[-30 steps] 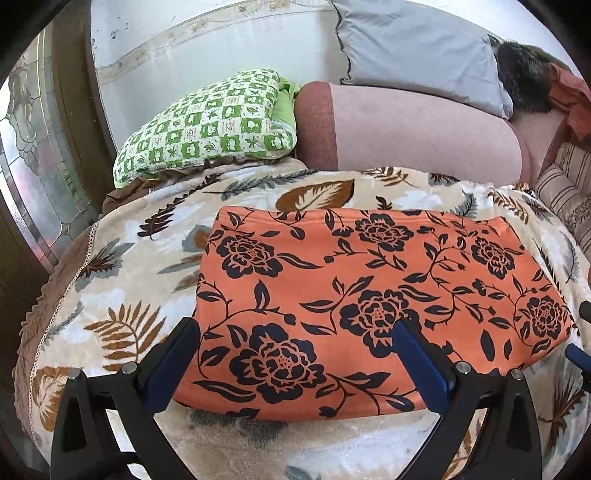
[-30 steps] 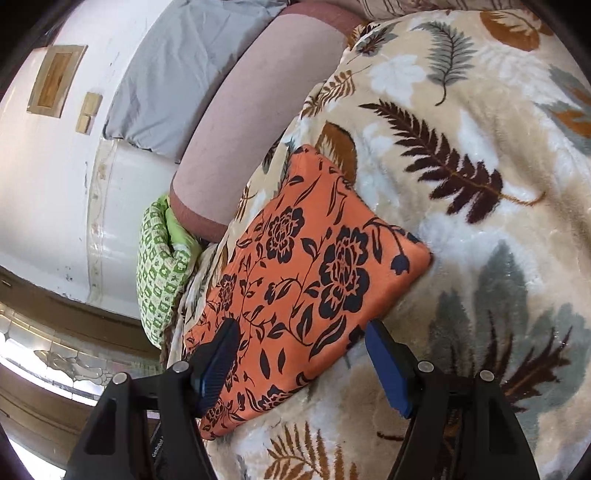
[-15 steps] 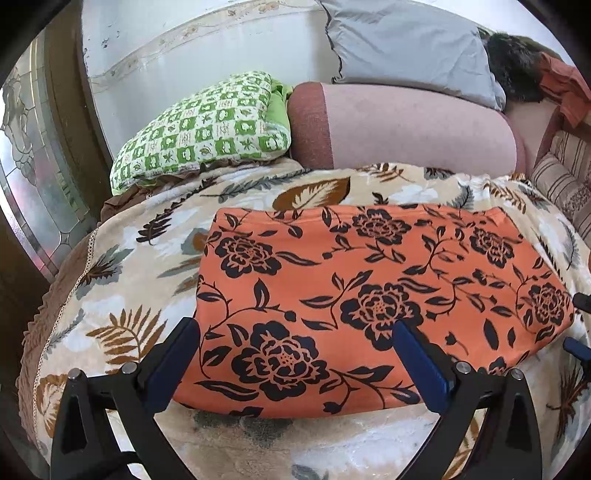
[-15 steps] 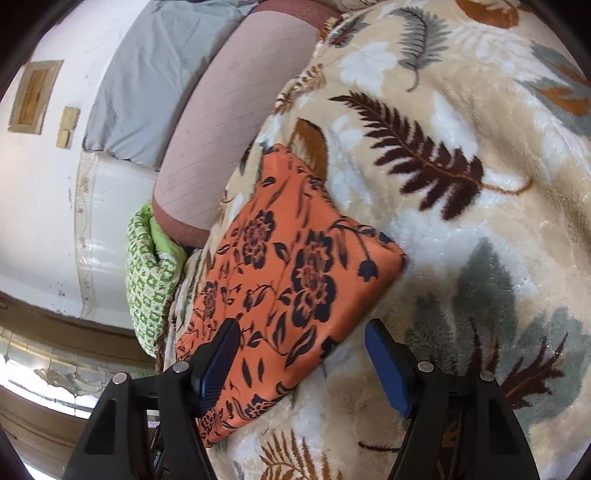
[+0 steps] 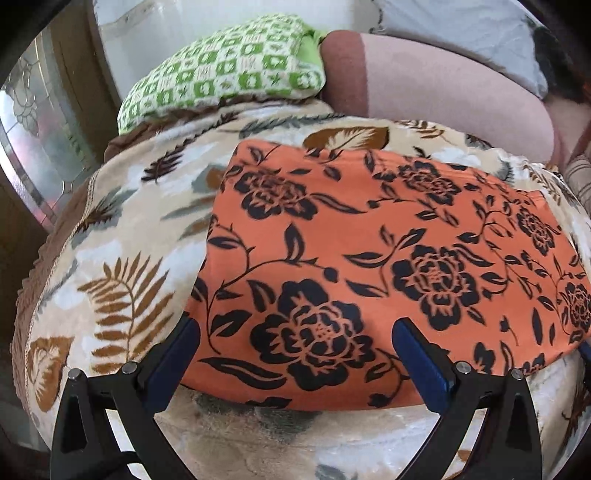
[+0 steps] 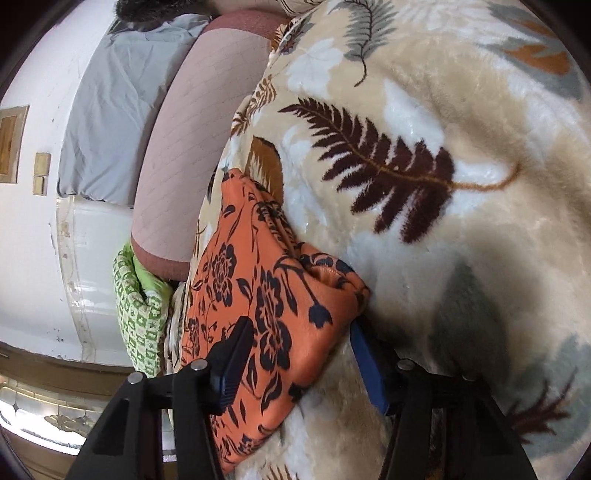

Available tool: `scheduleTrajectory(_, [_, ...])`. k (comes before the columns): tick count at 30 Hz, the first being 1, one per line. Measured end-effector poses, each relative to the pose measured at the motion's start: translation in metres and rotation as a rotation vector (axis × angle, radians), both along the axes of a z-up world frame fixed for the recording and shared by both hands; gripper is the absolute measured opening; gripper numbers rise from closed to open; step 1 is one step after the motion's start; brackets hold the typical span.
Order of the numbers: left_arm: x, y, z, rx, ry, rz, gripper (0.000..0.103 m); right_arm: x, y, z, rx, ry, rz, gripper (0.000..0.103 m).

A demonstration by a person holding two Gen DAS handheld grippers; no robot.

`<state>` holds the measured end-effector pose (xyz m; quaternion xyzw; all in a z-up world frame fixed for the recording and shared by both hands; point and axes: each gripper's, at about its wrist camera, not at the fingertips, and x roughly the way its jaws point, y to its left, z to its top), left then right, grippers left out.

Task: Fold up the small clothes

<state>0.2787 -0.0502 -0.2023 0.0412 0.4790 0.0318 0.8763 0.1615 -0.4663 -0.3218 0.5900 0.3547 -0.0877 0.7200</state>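
An orange garment with black flowers (image 5: 369,240) lies folded flat on a leaf-print blanket (image 5: 122,258). My left gripper (image 5: 295,339) hangs open just over the garment's near left part, one finger past its left edge and the other over the cloth. In the right wrist view the garment (image 6: 258,288) ends in a bunched-up corner. My right gripper (image 6: 299,328) straddles that corner and its jaws are closing. One finger lies over the cloth and the blue pad (image 6: 365,365) sits at the cloth's edge on the blanket (image 6: 443,258).
A green checked pillow (image 5: 221,70), a pink bolster (image 5: 443,85) and a grey pillow (image 5: 461,29) line the wall behind the garment. A person's dark hair (image 5: 557,62) shows at the far right. Patterned window glass (image 5: 33,147) stands left of the bed.
Both grippers have sunk closer to the garment. The right jaws have narrowed around the garment's corner, which now stands bunched up between them.
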Motion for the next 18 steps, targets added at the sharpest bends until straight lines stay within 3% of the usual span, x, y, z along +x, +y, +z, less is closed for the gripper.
scheduleTrajectory(5, [0.005,0.015,-0.006,-0.008,0.030,0.036,0.103,0.013,0.000,-0.008,0.008,-0.039,-0.044,0.052])
scheduleTrajectory(8, [0.006,0.027,-0.005,-0.028,0.029,0.061,0.103,0.022,0.003,-0.010,-0.015,-0.034,-0.044,0.044])
scheduleTrajectory(18, [0.008,0.024,0.000,-0.069,0.028,0.048,0.103,0.016,0.002,-0.010,0.019,-0.033,-0.048,0.044])
